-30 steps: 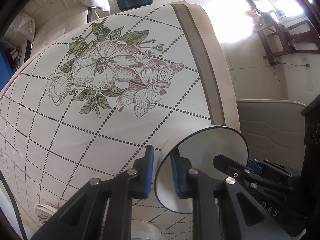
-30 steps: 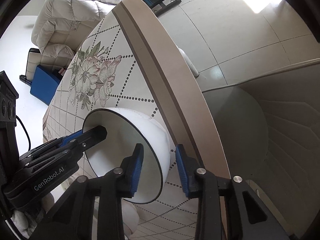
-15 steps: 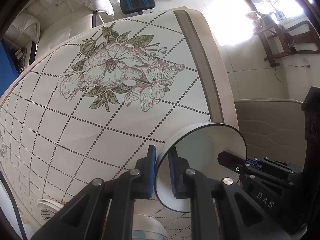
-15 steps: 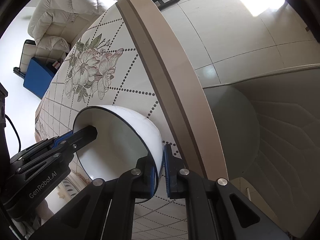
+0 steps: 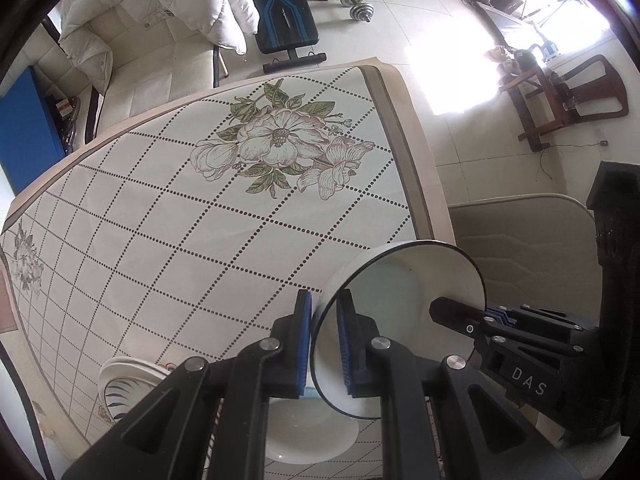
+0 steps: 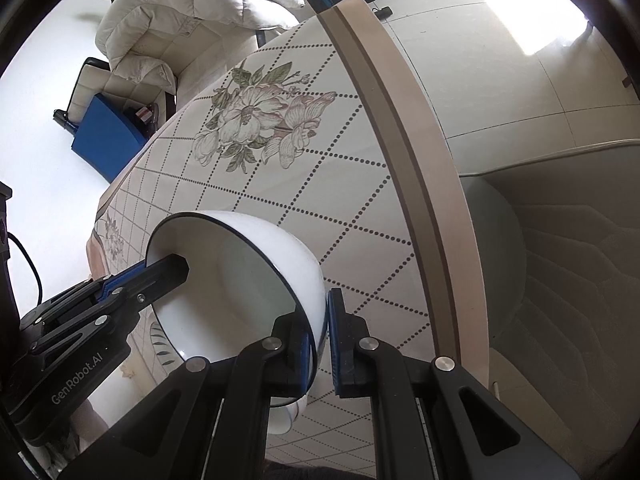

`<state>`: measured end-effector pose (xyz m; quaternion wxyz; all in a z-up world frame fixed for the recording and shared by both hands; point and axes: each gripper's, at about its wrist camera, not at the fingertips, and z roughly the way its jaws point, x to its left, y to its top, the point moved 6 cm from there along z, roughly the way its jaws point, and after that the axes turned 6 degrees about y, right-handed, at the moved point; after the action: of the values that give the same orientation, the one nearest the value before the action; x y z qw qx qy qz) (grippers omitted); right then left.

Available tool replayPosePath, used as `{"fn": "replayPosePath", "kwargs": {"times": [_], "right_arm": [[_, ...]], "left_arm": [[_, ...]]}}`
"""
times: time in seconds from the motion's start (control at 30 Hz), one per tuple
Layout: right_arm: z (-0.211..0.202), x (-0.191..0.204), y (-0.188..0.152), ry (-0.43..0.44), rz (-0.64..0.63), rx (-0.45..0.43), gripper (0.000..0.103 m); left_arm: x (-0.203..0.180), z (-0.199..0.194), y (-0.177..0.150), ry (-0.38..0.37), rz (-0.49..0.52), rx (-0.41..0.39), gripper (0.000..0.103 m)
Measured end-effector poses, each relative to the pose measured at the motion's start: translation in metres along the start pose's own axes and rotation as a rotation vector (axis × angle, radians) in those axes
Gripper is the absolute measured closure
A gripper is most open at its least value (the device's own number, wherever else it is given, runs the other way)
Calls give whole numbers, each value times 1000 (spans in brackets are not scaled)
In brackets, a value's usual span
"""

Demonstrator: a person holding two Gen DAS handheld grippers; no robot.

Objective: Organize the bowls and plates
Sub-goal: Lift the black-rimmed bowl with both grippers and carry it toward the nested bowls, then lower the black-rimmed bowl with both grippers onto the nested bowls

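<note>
Worktop (image 5: 168,216): long, under a dotted-lattice cloth with a printed flower spray; most of it bare. Chair and tiled floor beyond the far edge.

Patterned plate (image 5: 128,380): blue-leaf rim, lying on the worktop near the lower left of the left view. Just beside it, a plain white dish (image 5: 308,432) lies directly below the claws, partly hidden by them.

White bowl (image 5: 400,320): thin dark rim line, held clear above the worktop, tipped so its mouth faces sideways. No contact with the cloth visible.

Left claw (image 5: 323,340): pinched tight on the bowl's wall, one pad inside, one outside, pointing straight down. Right claw (image 6: 320,334): clamped on the opposite side of the same rim, angled steeply down. Both narrow, both holding the bowl.

Step in hand, by my reading: carrying the bowl to nest with the other crockery.

Doing it well:
- move both hands together; any drift apart twists the thin rim between the pads.
- level the bowl, mouth up, before lowering.
- centre it over the white dish, clear of the patterned plate's rim.
- set down softly; let go only once the base sits flat.
</note>
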<state>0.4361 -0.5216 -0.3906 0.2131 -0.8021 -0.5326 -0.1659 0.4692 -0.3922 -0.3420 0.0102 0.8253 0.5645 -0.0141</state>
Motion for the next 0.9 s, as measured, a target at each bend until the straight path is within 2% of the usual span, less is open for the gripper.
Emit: {"fn": "replayPosePath", "kwargs": {"times": [0.2,0.37,0.63,0.9], "right_arm": [[-9,28,-40,20,-32,5,94],[1,47,-75,14,-64,29,94],[31,54,-122,-8,-79,84,94],[59,44,-135,-43,-75,123,94]], "left_arm": [[14,-22,-34,10,-3,-14,92],[31,-27,-69,20,-13,-8,92],[46,-5,-108,20,-33,39,92],[48,18,-123,22,-31,84,92]]}}
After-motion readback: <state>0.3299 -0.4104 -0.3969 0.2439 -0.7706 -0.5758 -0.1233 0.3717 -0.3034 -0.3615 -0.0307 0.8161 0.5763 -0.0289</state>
